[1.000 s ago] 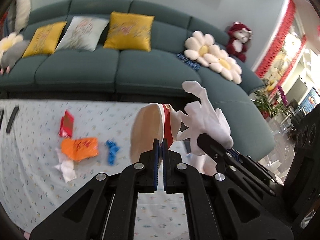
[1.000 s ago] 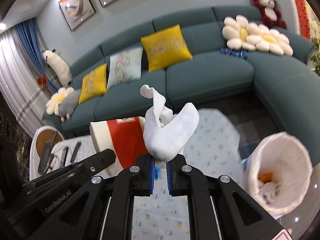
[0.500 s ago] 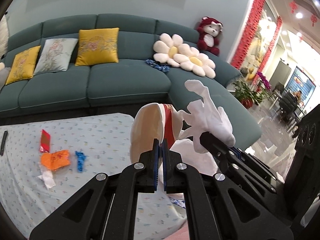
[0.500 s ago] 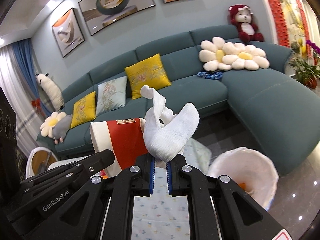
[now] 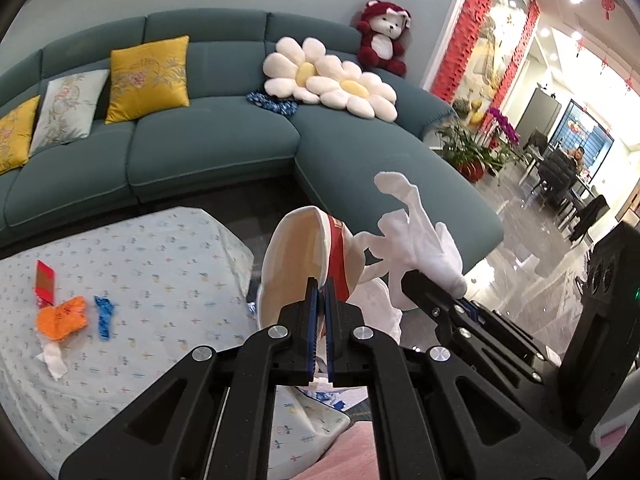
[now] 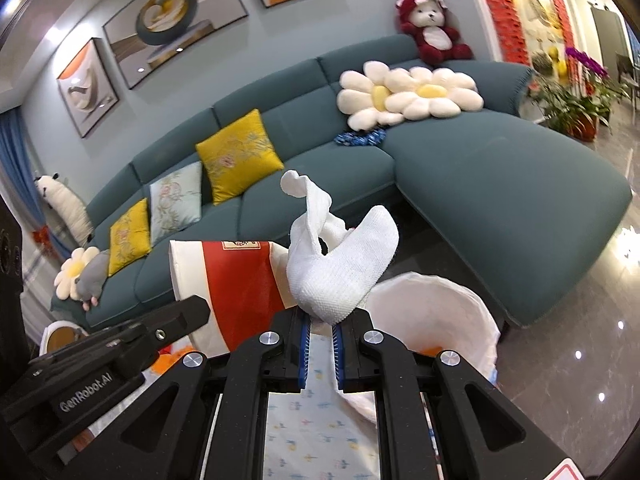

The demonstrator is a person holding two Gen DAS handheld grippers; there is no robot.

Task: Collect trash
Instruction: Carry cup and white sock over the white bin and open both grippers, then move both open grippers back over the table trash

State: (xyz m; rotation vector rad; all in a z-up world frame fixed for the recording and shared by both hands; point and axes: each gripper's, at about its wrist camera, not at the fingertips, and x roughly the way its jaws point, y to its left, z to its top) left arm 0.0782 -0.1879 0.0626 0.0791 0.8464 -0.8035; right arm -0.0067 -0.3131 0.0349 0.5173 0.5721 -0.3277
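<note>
My left gripper is shut on the rim of a red and white paper cup, held tilted in the air; the cup also shows in the right wrist view. My right gripper is shut on a crumpled white tissue, just right of the cup; the tissue also shows in the left wrist view. A white-lined trash bin stands below and right of the tissue, with orange trash inside. More trash lies on the table: an orange wrapper, a blue wrapper, a red packet, a white tissue.
The table has a patterned cloth. A teal corner sofa with cushions stands behind it. Glossy grey floor lies to the right, with potted plants further off.
Both grippers, still holding the cup and tissue, have swung right, away from the table. The bin has come nearer and more central below the tissue.
</note>
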